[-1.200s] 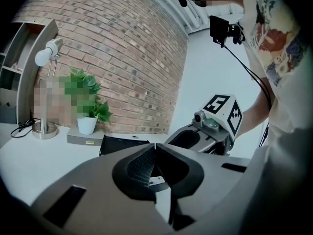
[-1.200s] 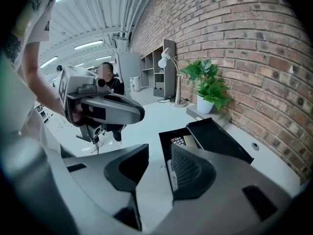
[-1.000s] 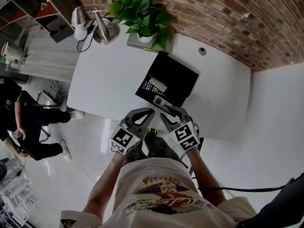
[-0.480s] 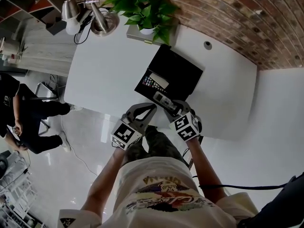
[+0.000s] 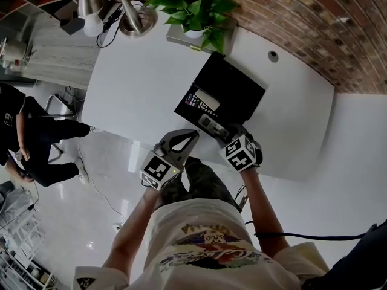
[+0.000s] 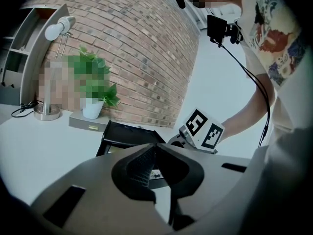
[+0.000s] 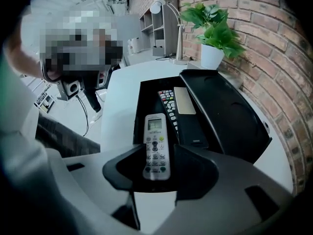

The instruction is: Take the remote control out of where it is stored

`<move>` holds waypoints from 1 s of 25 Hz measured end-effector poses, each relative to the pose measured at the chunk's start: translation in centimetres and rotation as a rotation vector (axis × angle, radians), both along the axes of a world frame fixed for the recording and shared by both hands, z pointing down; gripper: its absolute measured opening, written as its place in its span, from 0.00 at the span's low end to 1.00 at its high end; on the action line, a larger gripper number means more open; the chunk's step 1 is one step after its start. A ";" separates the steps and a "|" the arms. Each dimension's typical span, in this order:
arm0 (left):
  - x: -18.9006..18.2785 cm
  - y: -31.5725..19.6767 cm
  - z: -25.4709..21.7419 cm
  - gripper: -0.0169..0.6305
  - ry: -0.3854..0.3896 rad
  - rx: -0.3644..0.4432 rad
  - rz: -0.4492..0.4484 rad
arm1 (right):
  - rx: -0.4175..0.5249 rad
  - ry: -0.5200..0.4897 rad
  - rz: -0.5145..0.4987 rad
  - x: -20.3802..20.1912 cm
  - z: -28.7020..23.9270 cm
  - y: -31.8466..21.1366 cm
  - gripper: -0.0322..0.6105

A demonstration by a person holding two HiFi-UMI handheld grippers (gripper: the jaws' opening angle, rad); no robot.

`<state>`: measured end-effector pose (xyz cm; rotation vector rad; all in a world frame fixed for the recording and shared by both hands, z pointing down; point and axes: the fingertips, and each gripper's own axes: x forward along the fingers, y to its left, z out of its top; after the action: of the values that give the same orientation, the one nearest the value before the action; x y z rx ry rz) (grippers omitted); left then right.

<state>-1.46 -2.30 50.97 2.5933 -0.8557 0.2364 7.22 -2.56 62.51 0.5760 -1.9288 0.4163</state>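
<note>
White remote: flat in black box, at its 6 o'clock end in head view | right gripper: jaws wide, just been opening; remote's near end between them, pads not pressing it | left gripper: jaws together, empty, at 9 o'clock of right gripper

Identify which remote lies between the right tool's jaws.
The white remote, between the right tool's jaws, which have just been opening; the black remote with coloured buttons lies beyond them.
</note>
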 end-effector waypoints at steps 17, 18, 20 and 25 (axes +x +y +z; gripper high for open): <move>-0.8 -0.4 0.4 0.02 0.026 -0.030 -0.033 | -0.114 0.118 -0.191 -0.1 2.3 0.7 0.29; -0.8 -0.4 0.4 0.02 0.027 -0.032 -0.033 | -0.124 0.128 -0.197 -0.1 2.4 0.7 0.29; -0.7 -0.3 0.5 0.02 0.027 -0.036 -0.032 | -0.141 0.139 -0.210 -0.1 2.5 0.8 0.28; -0.8 -0.3 0.6 0.02 0.030 -0.041 -0.032 | -0.189 0.134 -0.202 0.0 2.4 0.7 0.25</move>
<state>-2.24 -2.59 51.58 2.5367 -0.8715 0.2031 7.20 -1.90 64.95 0.2753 -1.7756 0.4142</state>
